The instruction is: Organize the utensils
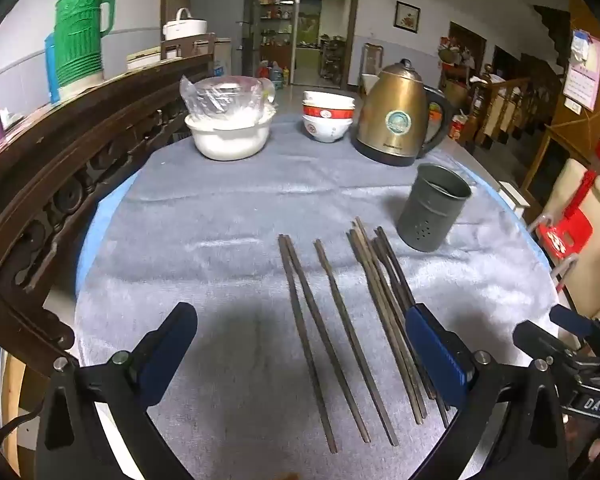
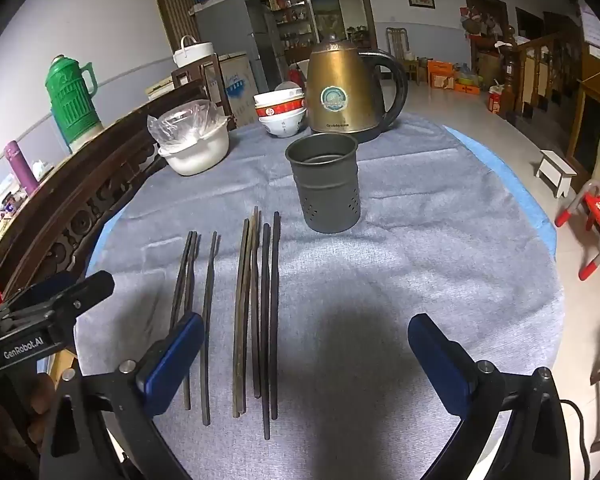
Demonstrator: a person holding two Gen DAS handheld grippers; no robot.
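Grey cloth covers the desk (image 2: 420,240), and on it, left to right, lie a group of three chopsticks (image 1: 324,340), a tighter bundle (image 2: 256,312), then the upright metal holder (image 2: 326,184). Both tools hang with fingers wide apart and nothing between them. The left tool (image 1: 300,344) straddles the sticks, whose long axes run away from it; the right tool (image 2: 306,350) sits further right, likely nearer the holder.

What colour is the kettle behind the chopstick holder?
Brassy gold kettle with a black handle; clearest in the right wrist view.
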